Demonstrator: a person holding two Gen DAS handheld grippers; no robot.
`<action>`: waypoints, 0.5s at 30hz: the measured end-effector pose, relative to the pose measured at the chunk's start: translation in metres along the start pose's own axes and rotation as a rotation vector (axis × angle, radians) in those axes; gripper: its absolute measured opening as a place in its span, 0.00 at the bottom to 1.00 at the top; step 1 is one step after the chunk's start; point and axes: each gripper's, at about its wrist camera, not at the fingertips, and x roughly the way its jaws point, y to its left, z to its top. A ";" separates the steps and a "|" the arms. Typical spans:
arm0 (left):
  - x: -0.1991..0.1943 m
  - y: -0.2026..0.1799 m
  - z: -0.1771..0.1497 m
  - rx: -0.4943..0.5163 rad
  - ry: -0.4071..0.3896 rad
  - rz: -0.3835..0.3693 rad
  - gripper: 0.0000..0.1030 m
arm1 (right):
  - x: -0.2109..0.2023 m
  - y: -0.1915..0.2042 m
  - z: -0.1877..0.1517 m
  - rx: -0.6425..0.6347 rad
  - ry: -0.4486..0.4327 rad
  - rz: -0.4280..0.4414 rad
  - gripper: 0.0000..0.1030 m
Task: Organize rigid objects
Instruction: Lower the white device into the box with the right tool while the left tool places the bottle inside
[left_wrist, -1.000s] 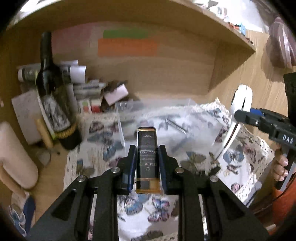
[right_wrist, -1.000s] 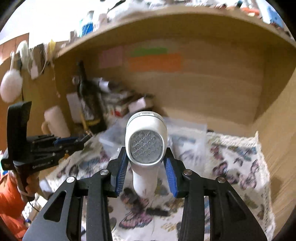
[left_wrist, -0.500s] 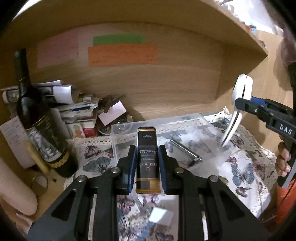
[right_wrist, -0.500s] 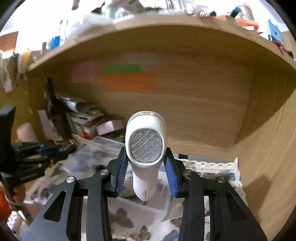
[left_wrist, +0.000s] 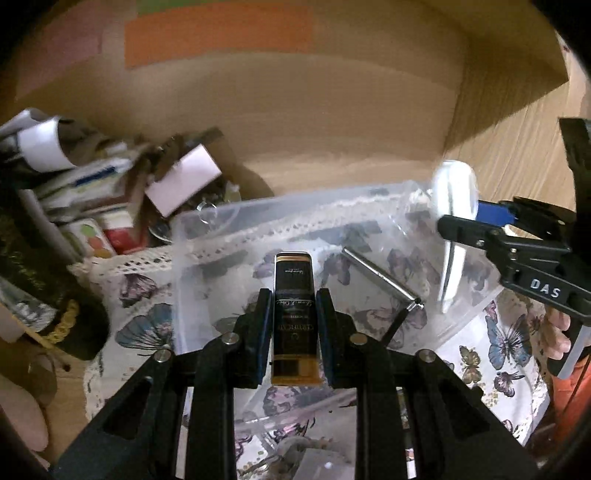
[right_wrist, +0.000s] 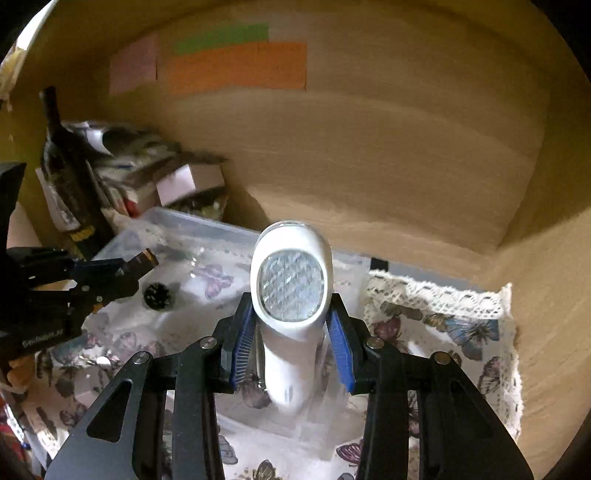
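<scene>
My left gripper (left_wrist: 293, 325) is shut on a black and gold tube (left_wrist: 293, 314) and holds it over the clear plastic bin (left_wrist: 207, 225). My right gripper (right_wrist: 291, 343) is shut on a white lint shaver (right_wrist: 290, 295) with a round metal mesh face, over the right part of the same bin (right_wrist: 173, 218). The shaver (left_wrist: 452, 221) and right gripper (left_wrist: 517, 258) show at the right of the left wrist view. The left gripper (right_wrist: 110, 273) with the tube's end (right_wrist: 142, 260) shows at the left of the right wrist view. A metal rod (left_wrist: 380, 275) lies in the bin.
The bin sits on a butterfly-print cloth (right_wrist: 443, 325) inside a wooden shelf recess. A dark wine bottle (right_wrist: 66, 166) and a pile of boxes and papers (left_wrist: 110, 192) stand at the left. A small black round thing (right_wrist: 157, 295) lies in the bin.
Both grippers have moved forward and down toward the bin, with the tube and the shaver still held. The bin now fills the middle of both views.
</scene>
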 end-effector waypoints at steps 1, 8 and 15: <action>0.004 0.000 0.001 0.002 0.006 -0.001 0.22 | 0.006 0.000 0.000 -0.002 0.016 0.003 0.34; 0.024 -0.008 0.000 0.037 0.048 -0.003 0.22 | 0.038 0.002 0.001 -0.007 0.115 -0.005 0.34; 0.011 -0.014 0.000 0.047 0.020 0.004 0.22 | 0.028 0.002 -0.002 0.004 0.118 -0.024 0.36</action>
